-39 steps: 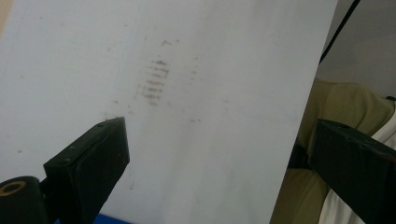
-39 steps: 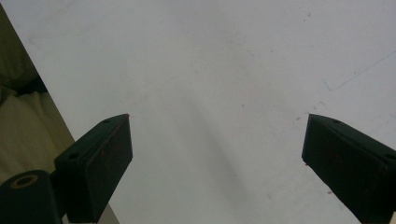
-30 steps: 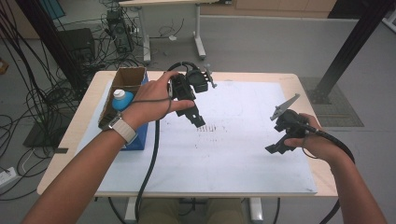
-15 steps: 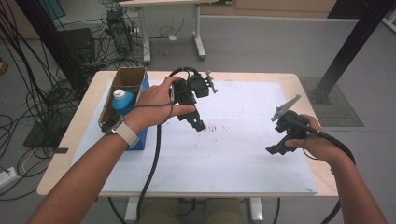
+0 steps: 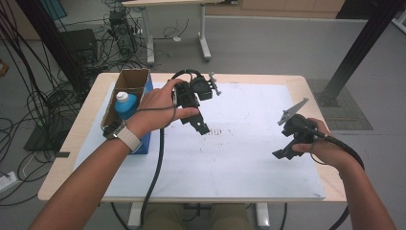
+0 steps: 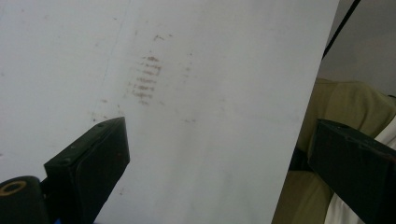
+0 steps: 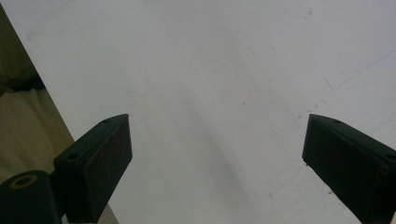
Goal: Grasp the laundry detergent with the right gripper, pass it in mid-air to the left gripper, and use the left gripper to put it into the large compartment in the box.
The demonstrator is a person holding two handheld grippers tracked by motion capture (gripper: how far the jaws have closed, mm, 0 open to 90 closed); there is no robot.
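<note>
My left gripper (image 5: 200,126) hangs over the middle of the white sheet (image 5: 239,158), held by a hand with a watch on its wrist. In the left gripper view its jaws (image 6: 217,128) stand wide apart over the sheet, open with nothing between them. A patch of brownish smudge marks (image 6: 144,81) lies on the sheet just past the jaws. My right gripper (image 5: 283,153) rests low over the sheet's right side. Its jaws (image 7: 215,121) are also open over bare sheet, holding nothing.
A cardboard box (image 5: 136,79) stands at the table's left edge with a blue, white-capped bottle (image 5: 125,103) in it and a blue box (image 5: 146,139) against it. Cables trail from both grippers. The wooden table's rim (image 5: 335,187) shows around the sheet.
The left hand has shifted its gripper slightly toward the near side and tipped its jaws lower over the smudge marks. The right gripper has stayed put.
</note>
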